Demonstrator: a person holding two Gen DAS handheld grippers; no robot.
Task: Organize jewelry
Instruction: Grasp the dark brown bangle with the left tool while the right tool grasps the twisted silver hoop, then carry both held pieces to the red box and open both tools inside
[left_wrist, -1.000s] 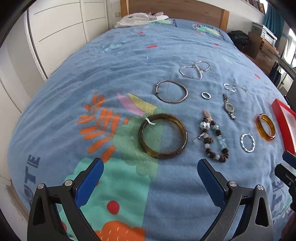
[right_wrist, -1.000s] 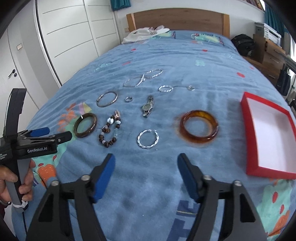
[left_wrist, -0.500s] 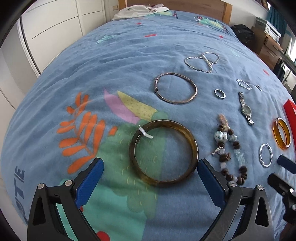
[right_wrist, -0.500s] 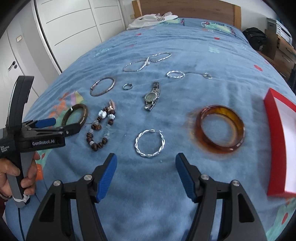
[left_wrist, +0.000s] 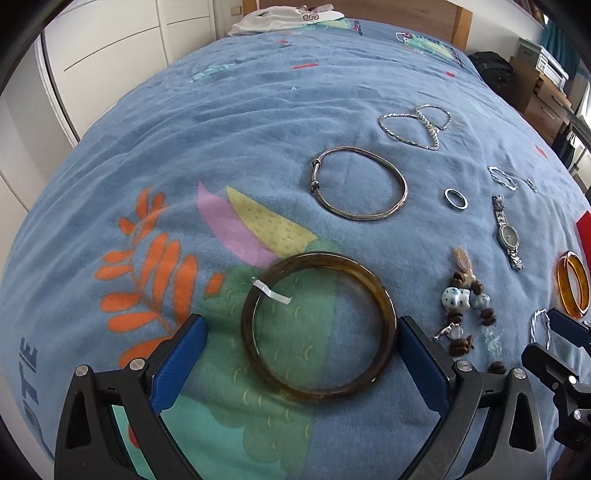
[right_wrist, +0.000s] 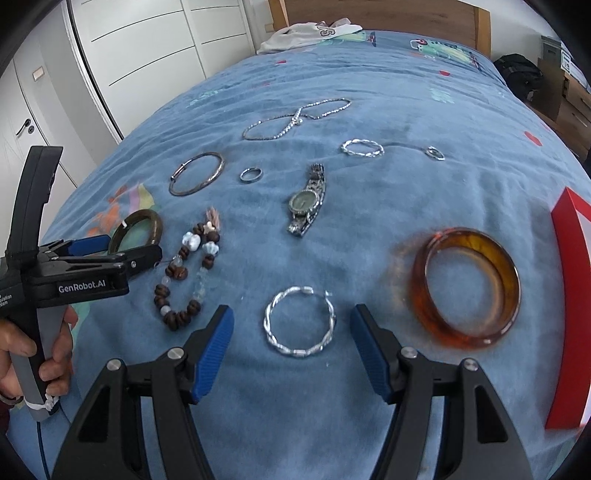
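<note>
Both hand-held grippers tilted down, jaws apart: left (left_wrist: 301, 356) around dark bangle (left_wrist: 318, 325), right (right_wrist: 291, 349) around twisted hoop (right_wrist: 300, 322).

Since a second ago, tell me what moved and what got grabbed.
Both tools came forward and down over the bed. The left tool now brackets the dark bangle; the right tool brackets the twisted silver hoop. Nothing was grabbed: both stay open, and the jewelry lies where it was.
</note>
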